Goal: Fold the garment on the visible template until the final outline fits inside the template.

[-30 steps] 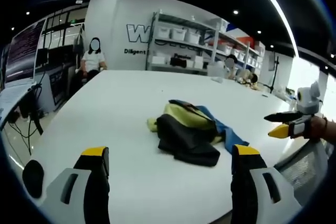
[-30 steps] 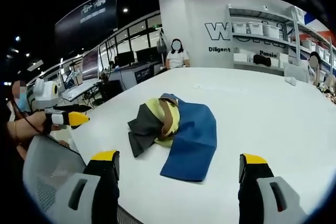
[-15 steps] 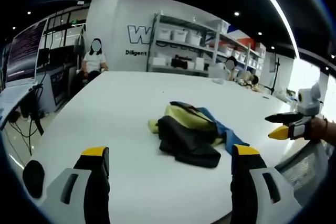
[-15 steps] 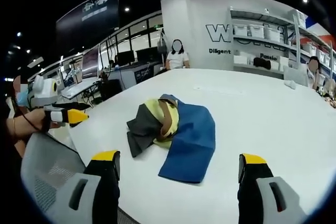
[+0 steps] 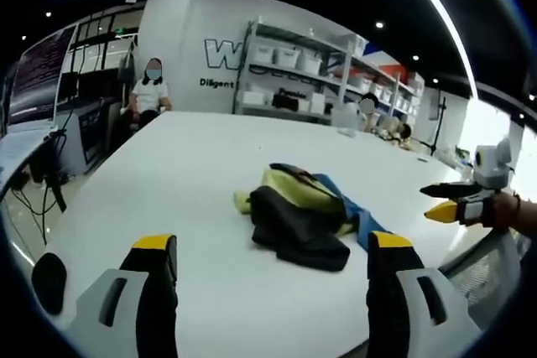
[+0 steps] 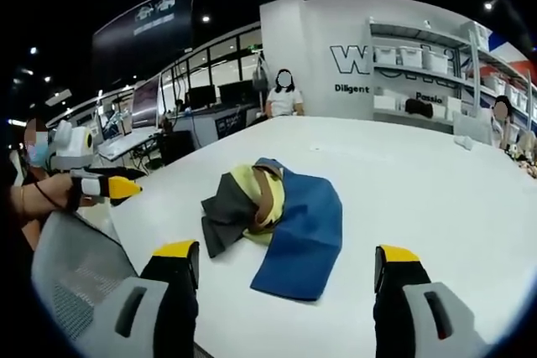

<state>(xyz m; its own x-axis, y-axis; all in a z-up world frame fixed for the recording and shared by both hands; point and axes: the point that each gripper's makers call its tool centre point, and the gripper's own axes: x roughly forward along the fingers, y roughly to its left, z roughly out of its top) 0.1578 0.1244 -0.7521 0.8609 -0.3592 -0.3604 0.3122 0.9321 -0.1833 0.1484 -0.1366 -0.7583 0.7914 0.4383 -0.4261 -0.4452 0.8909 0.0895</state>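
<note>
A crumpled garment of black and yellow cloth [image 5: 298,211] [image 6: 239,199] lies in a heap on the white table [image 5: 168,173] [image 6: 436,182]. Under it lies a flat blue rectangle [image 6: 302,224], seen edge-on in the left gripper view as the blue sheet [image 5: 357,211]. My left gripper [image 5: 268,249] is open, short of the heap, with nothing between its jaws; from the right gripper view it shows at the far left [image 6: 105,184]. My right gripper [image 6: 285,257] is open in front of the blue sheet's near edge, and it shows at the right in the left gripper view [image 5: 449,200].
A grey mesh chair back [image 6: 75,266] stands at the table's near edge. Shelving with white boxes [image 5: 294,73] lines the back wall. A seated person [image 5: 151,94] is at the table's far end, and desks with monitors [image 6: 201,94] stand beyond.
Both views have shifted slightly with the hands. The garment and the blue sheet have not moved, and both grippers stay open.
</note>
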